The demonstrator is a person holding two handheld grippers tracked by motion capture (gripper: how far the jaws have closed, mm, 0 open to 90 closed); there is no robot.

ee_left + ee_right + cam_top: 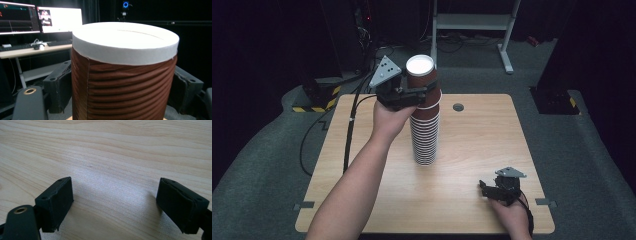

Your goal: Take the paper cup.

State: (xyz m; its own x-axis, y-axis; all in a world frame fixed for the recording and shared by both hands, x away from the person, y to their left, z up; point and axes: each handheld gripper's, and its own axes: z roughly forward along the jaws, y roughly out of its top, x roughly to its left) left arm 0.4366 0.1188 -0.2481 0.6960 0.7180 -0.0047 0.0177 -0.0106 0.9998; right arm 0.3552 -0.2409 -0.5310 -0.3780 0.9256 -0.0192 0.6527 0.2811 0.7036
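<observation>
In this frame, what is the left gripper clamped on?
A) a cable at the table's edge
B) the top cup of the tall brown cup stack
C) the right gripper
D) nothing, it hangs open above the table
B: the left gripper has its jaws closed against the ribbed brown sides of the top cup, at the top of the cup stack standing on the table.

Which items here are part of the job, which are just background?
In play:
- top cup, clamped in the left tongs
- stack of cups beneath it
- table

Background:
- right tongs, open, idle on the table
- monitors
- desk
- white frame
</observation>
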